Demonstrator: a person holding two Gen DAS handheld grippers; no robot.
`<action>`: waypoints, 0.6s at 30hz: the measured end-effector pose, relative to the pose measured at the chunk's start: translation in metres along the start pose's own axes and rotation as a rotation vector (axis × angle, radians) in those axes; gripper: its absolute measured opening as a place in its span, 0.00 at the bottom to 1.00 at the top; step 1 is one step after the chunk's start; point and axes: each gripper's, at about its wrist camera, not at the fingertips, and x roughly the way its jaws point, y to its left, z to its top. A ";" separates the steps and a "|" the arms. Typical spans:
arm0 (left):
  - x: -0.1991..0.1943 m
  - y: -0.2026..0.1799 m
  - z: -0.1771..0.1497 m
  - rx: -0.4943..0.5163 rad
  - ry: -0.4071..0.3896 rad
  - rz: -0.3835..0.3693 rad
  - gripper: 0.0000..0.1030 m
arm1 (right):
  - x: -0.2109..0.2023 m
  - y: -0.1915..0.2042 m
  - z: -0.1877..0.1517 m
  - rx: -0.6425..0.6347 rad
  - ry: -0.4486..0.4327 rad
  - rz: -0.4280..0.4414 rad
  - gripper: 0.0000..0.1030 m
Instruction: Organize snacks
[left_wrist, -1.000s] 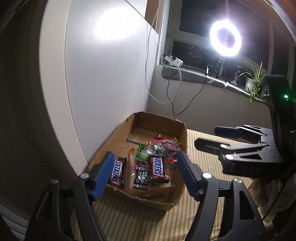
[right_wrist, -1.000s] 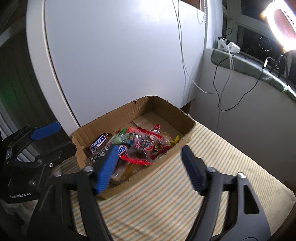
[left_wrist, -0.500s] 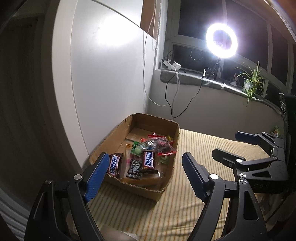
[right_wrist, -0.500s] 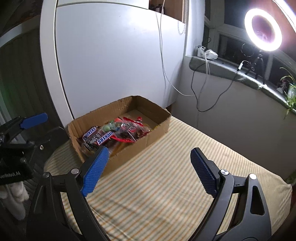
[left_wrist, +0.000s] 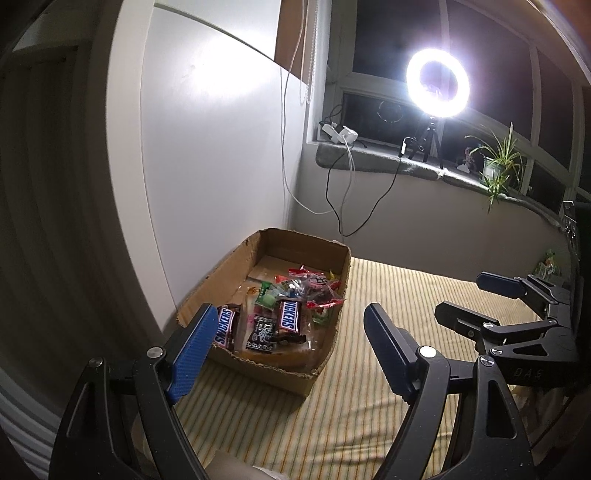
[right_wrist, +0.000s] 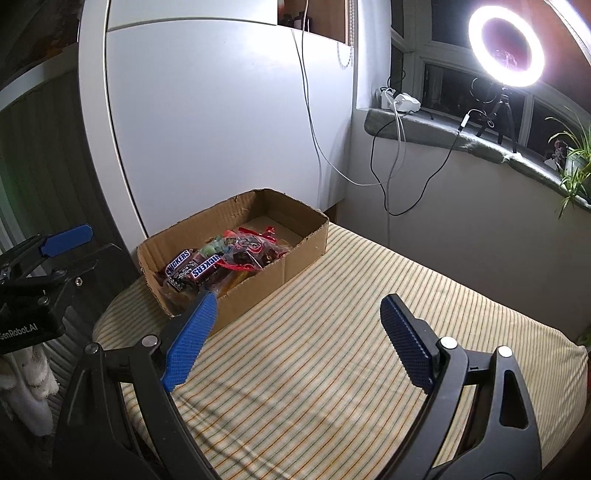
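Both units angled down toward the striped tabletop (right_wrist: 332, 332), no hand visible in either view. Left hand-held gripper (left_wrist: 286, 349) sits low at the near-left, aimed over the cardboard box (left_wrist: 325, 363); right hand-held gripper (right_wrist: 297, 341) is further right, over bare striped cloth, box up and to its left. In the left view the right unit shows at the right edge, in the right view the left unit shows at the far left; the two are well apart. Box is open-topped with ragged torn rims, set against the white panel (right_wrist: 221, 129) at the tabletop's left side. Contents piled in the near half: two Snickers bars (left_wrist: 289, 314), a dark patterned packet (left_wrist: 263, 332), a green wrapper (left_wrist: 266, 295), clear bags with red-trimmed candy (right_wrist: 251, 251); far half of the box floor bare cardboard. Left jaws spread wide, nothing between the blue pads, not touching box or snacks. Right jaws also wide apart, empty, clear of the cloth. Ring light (left_wrist: 437, 82) on the windowsill, plant (left_wrist: 498, 166) beside it.
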 end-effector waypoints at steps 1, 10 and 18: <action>0.000 -0.001 0.000 0.002 0.001 -0.002 0.79 | 0.000 0.000 -0.001 -0.001 0.000 -0.003 0.89; 0.002 -0.006 -0.001 0.010 0.005 -0.001 0.79 | -0.002 -0.008 -0.007 0.012 0.007 -0.010 0.89; 0.001 -0.010 -0.004 0.021 0.003 -0.003 0.79 | -0.002 -0.012 -0.011 0.023 0.012 -0.008 0.89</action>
